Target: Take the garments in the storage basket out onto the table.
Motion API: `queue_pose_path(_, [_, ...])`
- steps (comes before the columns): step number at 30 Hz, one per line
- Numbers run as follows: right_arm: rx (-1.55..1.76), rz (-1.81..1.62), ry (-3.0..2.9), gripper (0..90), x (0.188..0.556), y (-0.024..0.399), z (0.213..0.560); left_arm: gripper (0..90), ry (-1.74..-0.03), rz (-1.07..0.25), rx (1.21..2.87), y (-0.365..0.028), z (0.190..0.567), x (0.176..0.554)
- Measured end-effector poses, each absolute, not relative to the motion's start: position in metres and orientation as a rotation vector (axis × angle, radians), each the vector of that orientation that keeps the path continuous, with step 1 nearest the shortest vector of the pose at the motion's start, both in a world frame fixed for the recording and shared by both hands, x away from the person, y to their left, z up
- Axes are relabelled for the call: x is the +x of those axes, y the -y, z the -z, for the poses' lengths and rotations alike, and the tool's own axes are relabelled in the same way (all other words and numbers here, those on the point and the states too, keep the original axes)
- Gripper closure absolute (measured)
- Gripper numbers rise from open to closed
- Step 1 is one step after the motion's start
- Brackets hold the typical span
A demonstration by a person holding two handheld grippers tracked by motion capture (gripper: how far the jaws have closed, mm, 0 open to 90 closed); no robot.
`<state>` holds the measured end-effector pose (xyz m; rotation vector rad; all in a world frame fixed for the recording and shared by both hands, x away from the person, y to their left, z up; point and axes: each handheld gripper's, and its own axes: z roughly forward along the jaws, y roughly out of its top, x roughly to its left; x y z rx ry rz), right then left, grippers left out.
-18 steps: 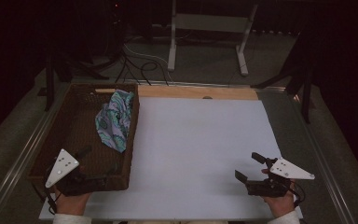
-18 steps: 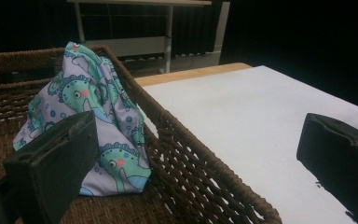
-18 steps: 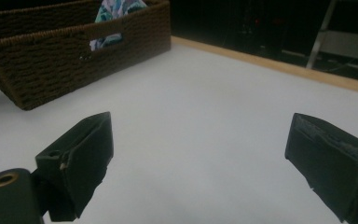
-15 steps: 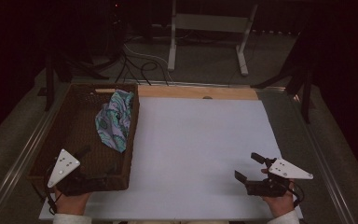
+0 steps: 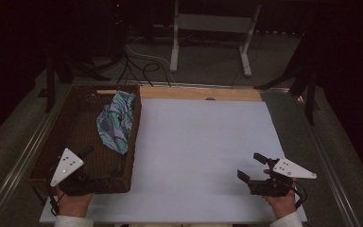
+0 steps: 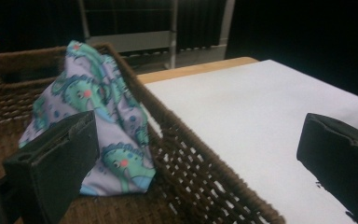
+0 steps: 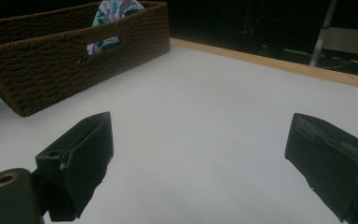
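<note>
When advancing the left hand-held gripper [image 5: 103, 161] from the near end of the basket [image 5: 134, 137], confirm jaws spread wide with nothing between them. Judging by the left gripper view, expect one jaw inside the basket and the other outside it, over the white surface [image 5: 203, 151], with the basket's right wall between.

Locate the patterned cloth [image 5: 116, 123] farther in, bunched against that same right wall and rising to its rim, near the far right corner of the basket.

Guard against the following faults:

- Striking the woven wall with a jaw during a straight push forward. Probable result: shoving or tilting the basket on the smooth surface.
- Closing on cloth and wicker together, owing to contact between the two. Probable result: lifting the basket, or snagging fabric on the weave.
- Pinching a single loose fold only. Probable result: slipping out or trailing over the rim.
- Approaching too low. Probable result: scraping the basket floor.

Check the right hand-held gripper [image 5: 251, 166] next: jaws likewise wide apart and empty, low over the near right part of the surface, well apart from basket and cloth. From that position, expect no bracing of the basket against a pull from the left side; bring closer before relying on support.
</note>
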<state>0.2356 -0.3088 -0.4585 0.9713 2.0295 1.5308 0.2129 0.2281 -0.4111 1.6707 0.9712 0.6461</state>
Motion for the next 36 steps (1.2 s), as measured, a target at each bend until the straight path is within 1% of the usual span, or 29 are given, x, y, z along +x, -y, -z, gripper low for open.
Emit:
queue_pose_path(17, [0.992, -1.539, -2.017, 7.7, 0.235, 0.309, 0.458, 0.0, -0.972, -0.638, 1.642, -0.231, 0.394, 0.225])
queue_pose_path(21, [1.003, -1.523, -2.017, 7.7, 0.236, 0.310, 0.458, 0.0, -0.975, -0.587, 1.596, -0.234, 0.388, 0.231])
queue_pose_path(36, [1.019, -1.525, -2.009, 7.7, 0.236, 0.311, 0.458, 0.0, -0.985, -0.596, 1.614, -0.238, 0.375, 0.245])
